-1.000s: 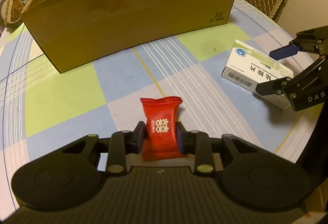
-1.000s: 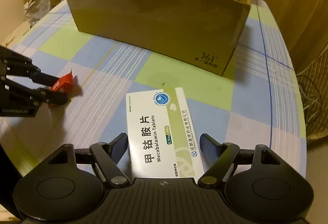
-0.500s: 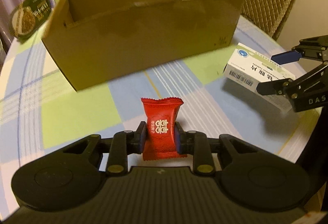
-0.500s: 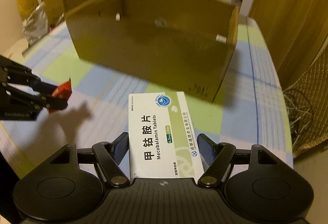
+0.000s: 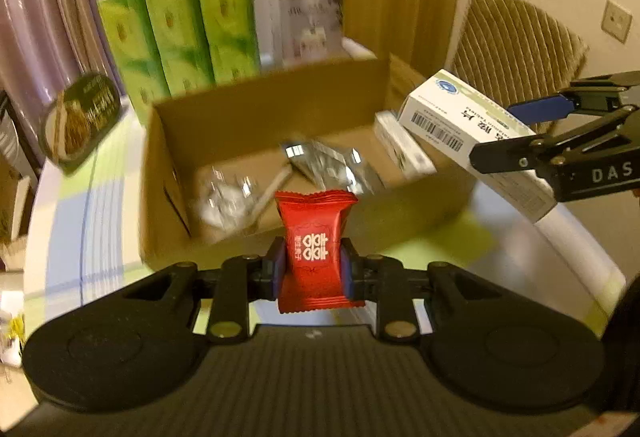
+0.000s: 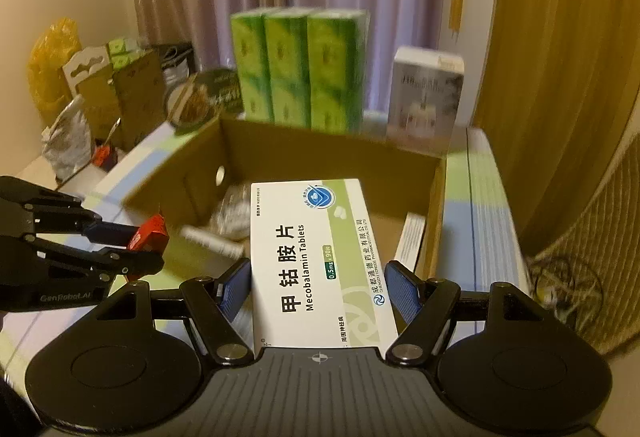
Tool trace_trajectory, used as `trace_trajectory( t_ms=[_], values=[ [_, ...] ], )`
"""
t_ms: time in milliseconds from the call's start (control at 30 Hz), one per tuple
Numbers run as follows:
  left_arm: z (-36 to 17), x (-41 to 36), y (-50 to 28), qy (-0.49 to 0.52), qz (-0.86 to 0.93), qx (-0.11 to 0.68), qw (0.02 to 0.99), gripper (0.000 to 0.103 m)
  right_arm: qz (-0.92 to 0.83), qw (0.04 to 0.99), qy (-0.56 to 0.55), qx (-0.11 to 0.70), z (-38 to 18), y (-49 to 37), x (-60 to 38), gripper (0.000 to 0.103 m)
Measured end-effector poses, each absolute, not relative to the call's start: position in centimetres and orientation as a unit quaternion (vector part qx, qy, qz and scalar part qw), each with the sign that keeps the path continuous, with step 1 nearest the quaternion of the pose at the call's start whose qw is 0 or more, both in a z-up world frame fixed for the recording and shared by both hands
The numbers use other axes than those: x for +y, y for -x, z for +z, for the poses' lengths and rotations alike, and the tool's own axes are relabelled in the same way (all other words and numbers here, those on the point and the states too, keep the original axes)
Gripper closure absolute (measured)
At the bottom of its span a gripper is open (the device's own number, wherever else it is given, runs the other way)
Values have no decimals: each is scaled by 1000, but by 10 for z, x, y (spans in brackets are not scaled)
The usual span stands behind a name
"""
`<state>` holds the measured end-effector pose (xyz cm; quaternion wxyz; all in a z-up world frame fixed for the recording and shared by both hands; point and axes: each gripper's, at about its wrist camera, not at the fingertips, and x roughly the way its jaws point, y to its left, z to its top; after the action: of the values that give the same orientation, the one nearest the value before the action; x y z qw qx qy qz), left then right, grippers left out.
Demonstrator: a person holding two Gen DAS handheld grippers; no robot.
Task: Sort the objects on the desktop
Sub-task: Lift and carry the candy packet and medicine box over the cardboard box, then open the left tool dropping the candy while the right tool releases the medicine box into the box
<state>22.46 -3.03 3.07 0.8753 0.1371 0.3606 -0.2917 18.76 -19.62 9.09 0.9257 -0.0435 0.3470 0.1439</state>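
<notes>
A red candy packet (image 5: 315, 249) with white characters stands upright between the pads of my left gripper (image 5: 313, 269), which is shut on it, held above the near wall of the open cardboard box (image 5: 248, 237). My right gripper (image 6: 318, 287) is shut on a white and green tablet box (image 6: 316, 257), also raised near the cardboard box (image 6: 320, 153). In the left wrist view the right gripper (image 5: 504, 129) with the tablet box (image 5: 468, 133) hangs at the right, over the box's right end. In the right wrist view the left gripper (image 6: 148, 241) with the red packet (image 6: 150, 235) is at the left.
Inside the cardboard box lie silver blister packs (image 5: 320, 161) and a small white carton (image 5: 404, 149). Behind it stand green tissue packs (image 5: 180, 29), a white carton (image 5: 308, 21) and a round tin (image 5: 80, 117). A chair (image 5: 516, 41) stands at the right. The checked tablecloth (image 5: 80, 213) covers the table.
Both grippers have risen with their objects off the table and tilted up; the inside of the cardboard box and the things behind it have come into view.
</notes>
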Motion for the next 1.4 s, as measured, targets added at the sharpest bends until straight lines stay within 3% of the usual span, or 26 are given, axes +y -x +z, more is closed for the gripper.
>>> trace_trajectory(
  t_ms=[267,767,833,867,900,1400],
  values=[
    [47,-43,-280,-119,-280,357,883,80,132,922,12,363,97,-250,-203,34],
    [17,-67,-313,-122,-282,375,875,80,117,914,-9,389,66,-285,-213,34],
    [15,-68,-315,-122,-274,371,879,68,114,915,-15,386,64,-287,-214,34],
    [14,-68,-316,-121,-268,370,881,46,112,917,-19,383,62,-288,-216,33],
    [14,-67,-316,-118,-265,368,883,41,109,917,-25,382,61,-289,-218,32],
    [6,-58,-304,-128,-259,376,880,41,97,918,-45,382,56,-279,-233,19]
  ],
)
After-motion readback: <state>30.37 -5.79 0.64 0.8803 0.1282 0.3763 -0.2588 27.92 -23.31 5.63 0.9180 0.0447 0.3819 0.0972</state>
